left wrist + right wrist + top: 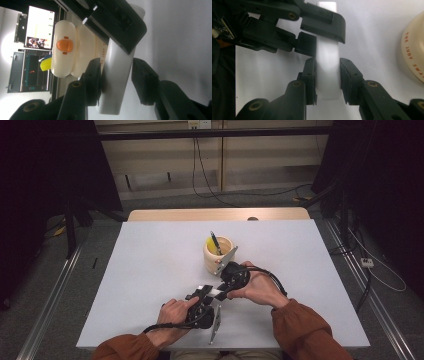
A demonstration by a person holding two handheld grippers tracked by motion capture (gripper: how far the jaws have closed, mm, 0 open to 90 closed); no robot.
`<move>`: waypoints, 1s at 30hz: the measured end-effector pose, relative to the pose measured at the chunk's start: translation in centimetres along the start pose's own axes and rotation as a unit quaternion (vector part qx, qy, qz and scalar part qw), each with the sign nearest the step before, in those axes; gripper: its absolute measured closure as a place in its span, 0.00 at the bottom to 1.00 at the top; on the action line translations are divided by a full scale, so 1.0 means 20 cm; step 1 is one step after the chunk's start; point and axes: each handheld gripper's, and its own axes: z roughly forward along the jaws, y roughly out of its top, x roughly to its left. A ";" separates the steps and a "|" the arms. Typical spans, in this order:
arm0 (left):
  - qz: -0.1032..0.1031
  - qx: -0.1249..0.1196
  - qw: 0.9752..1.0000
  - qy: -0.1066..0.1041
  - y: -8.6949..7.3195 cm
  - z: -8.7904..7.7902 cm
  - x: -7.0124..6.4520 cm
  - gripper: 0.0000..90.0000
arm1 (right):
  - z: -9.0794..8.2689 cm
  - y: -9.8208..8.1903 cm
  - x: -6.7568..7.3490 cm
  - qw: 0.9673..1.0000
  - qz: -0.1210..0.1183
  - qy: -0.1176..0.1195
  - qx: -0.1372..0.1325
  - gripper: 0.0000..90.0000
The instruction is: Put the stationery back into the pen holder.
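Handover step: right gripper (327,76) is clamping the white bar (326,70) near the table's (150,270) front centre, just before the duck cup (219,255). Left gripper (116,80) is straddling it, one pad touching, not clamped. Next: left should finish closing before right lets go.

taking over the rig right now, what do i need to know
Right gripper: shut on the white bar, both pads pressing.
Left gripper: open, with its jaws either side of the same bar. One pad touches it, the other stands off.
Duck-faced cup: upright on the table just beyond the grippers, holding a pen and something yellow.
Done: the bar is gripped by the right gripper and the left gripper is set around it.
Left: probably close the left gripper on the bar. The bar may then go to the cup, but that is a guess.
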 end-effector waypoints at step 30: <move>-0.235 -0.022 0.967 -0.099 -0.11 0.01 0.13 0.79 | -0.07 -0.16 0.03 0.984 0.055 -0.093 -0.141 0.26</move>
